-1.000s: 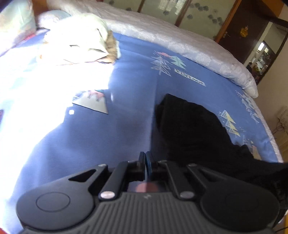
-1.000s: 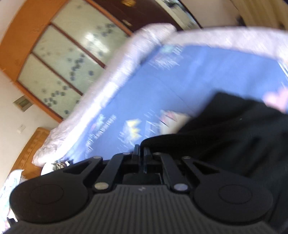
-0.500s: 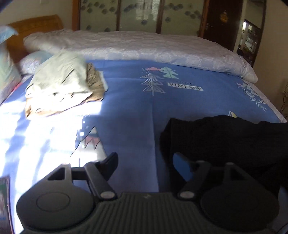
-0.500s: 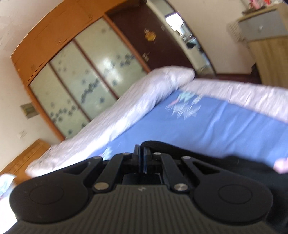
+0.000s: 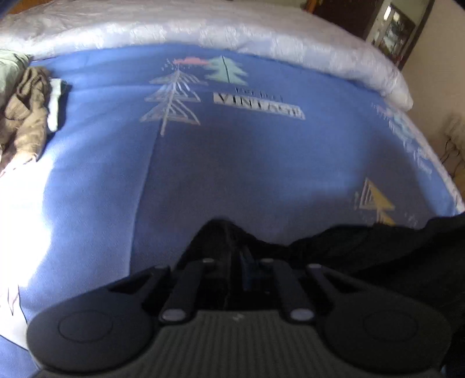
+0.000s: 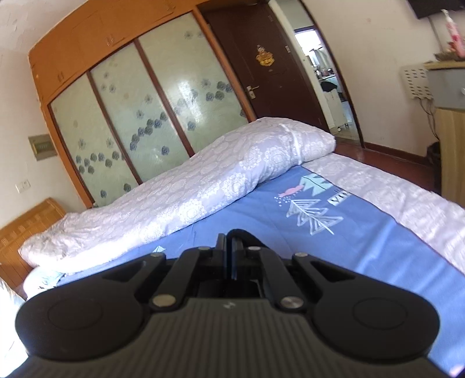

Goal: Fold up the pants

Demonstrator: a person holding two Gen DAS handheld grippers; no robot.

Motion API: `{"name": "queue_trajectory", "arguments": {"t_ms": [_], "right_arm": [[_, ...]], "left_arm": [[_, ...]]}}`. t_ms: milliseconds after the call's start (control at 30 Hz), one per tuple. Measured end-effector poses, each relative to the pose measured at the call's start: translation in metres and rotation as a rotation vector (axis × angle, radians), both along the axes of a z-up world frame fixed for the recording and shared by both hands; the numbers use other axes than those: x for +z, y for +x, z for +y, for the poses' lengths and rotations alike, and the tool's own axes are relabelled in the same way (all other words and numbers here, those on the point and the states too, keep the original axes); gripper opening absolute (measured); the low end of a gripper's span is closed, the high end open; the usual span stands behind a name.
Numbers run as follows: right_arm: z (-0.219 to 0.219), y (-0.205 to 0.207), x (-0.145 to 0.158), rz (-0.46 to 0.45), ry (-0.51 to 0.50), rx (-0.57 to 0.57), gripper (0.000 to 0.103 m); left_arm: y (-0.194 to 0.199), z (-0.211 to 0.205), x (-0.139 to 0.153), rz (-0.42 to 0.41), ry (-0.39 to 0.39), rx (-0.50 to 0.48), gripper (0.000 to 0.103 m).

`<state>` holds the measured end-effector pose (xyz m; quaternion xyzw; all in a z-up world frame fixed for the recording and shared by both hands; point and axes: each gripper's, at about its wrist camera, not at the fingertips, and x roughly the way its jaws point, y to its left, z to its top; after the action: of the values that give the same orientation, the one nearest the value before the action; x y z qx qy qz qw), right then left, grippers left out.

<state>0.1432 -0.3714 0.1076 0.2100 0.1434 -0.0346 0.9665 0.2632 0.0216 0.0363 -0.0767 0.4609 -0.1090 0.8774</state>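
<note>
The black pants (image 5: 363,247) hang from my left gripper (image 5: 237,256), which is shut on a bunched edge of the fabric above the blue bedsheet (image 5: 232,162); the cloth stretches away to the right. In the right wrist view my right gripper (image 6: 231,247) is shut on a small black fold of the pants (image 6: 241,234), held up above the bed. Most of the pants are hidden below both grippers.
A white rolled quilt (image 5: 203,26) lies along the far side of the bed; it also shows in the right wrist view (image 6: 189,197). A pile of folded clothes (image 5: 26,107) sits at the left. A wardrobe (image 6: 139,107) and a dark door (image 6: 270,69) stand behind.
My left gripper opened half a second ago and has now shut on the pants' edge and lifted it. My right gripper stayed shut on the pants and rose, tilting up toward the room.
</note>
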Motion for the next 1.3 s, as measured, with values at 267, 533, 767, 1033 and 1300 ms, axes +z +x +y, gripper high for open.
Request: {"name": "queue_trajectory", "arguments": {"t_ms": [267, 533, 767, 1033, 1300], "right_arm": [[0.063, 0.145, 0.053, -0.086, -0.018, 0.112, 0.006], [0.095, 0.156, -0.026, 0.134, -0.056, 0.180, 0.038], [0.017, -0.021, -0.078, 0.180, -0.064, 0.110, 0.040], [-0.002, -0.141, -0.105, 0.217, 0.114, 0.008, 0.048], [0.044, -0.100, -0.142, 0.340, 0.058, 0.117, 0.051]], "left_arm": [[0.016, 0.097, 0.087, -0.248, -0.076, 0.361, 0.015], [-0.027, 0.106, 0.031, -0.093, -0.035, 0.357, 0.054], [-0.141, 0.095, -0.001, -0.052, -0.171, 0.198, 0.076], [-0.134, 0.049, -0.028, 0.034, -0.217, 0.117, 0.065], [-0.140, 0.044, -0.020, 0.030, -0.188, 0.183, 0.030]]}}
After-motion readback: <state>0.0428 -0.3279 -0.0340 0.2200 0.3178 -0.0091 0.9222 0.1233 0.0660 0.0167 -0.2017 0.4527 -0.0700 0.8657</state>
